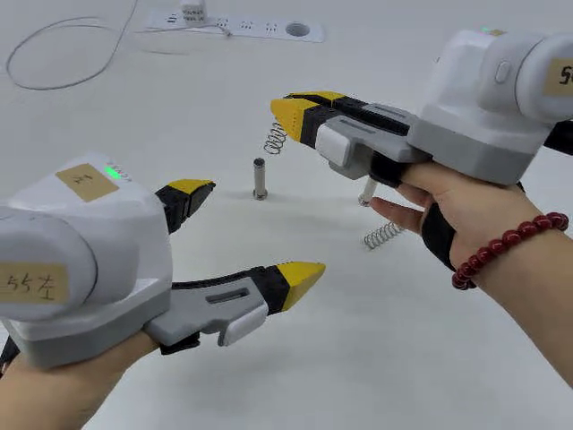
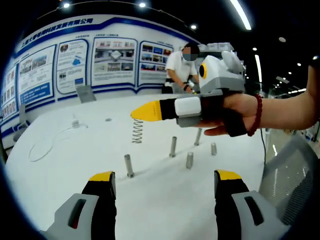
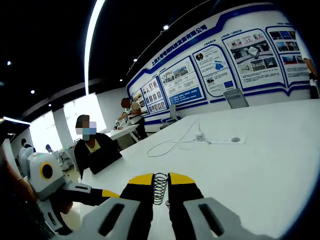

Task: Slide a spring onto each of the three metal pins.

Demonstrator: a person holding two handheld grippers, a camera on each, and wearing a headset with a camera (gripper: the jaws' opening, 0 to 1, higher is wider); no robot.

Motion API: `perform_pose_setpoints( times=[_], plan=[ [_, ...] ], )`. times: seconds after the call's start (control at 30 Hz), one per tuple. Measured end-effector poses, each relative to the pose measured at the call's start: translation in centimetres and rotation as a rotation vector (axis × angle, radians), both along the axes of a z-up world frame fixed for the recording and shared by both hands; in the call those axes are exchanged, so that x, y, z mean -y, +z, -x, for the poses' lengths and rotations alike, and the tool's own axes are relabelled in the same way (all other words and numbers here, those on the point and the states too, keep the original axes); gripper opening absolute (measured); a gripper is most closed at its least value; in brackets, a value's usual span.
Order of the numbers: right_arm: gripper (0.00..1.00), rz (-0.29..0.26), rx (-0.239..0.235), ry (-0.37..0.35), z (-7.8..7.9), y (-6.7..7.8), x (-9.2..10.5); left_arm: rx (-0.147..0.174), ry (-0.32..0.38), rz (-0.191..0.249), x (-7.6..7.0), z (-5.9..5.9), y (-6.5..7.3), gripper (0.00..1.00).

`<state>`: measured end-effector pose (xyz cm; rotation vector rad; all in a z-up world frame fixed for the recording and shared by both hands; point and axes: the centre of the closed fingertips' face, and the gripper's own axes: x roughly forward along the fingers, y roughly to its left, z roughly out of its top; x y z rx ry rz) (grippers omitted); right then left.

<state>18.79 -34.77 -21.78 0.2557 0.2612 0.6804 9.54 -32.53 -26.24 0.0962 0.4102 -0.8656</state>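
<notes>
My right gripper [image 1: 291, 115] is shut on a small metal spring [image 1: 275, 139], which hangs from its yellow tips above the white table. In the right gripper view the spring [image 3: 160, 187] sits pinched between the closed jaws of the right gripper [image 3: 160, 181]. An upright metal pin [image 1: 260, 177] stands just below and left of the hanging spring. Another pin [image 1: 367, 191] is partly hidden behind the right hand. A second spring [image 1: 383, 235] lies loose on the table. My left gripper [image 1: 246, 231] hovers open and empty at the near left. Several pins [image 2: 173, 146] stand ahead of the left gripper [image 2: 165, 179].
A white power strip [image 1: 242, 27] and a looped cable [image 1: 54, 54] lie at the table's far edge. The white table [image 1: 358, 358] stretches bare in front. A person [image 3: 95, 147] sits at another table in the background.
</notes>
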Motion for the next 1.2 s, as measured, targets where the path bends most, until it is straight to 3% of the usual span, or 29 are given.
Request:
perform_pose_setpoints(
  times=[0.27,0.57,0.87,1.2],
  plan=[
    [0.11,0.015,-0.023,-0.015,-1.1,-1.7,-0.4,-0.004,0.01,-0.007,-0.3,-0.1,-0.3,0.89],
    [0.11,0.055,-0.02,-0.001,-1.4,-2.8,-0.9,-0.018,0.014,-0.017,-0.6,-0.1,-0.9,0.89],
    [0.11,0.08,0.006,-0.001,-1.4,-3.0,-1.6,-0.027,0.012,-0.023,-0.6,0.0,-1.3,0.88],
    [0.11,0.173,0.044,0.028,-1.0,-3.7,-2.1,-0.028,0.023,-0.024,-0.9,-0.2,-1.3,0.87]
  ],
)
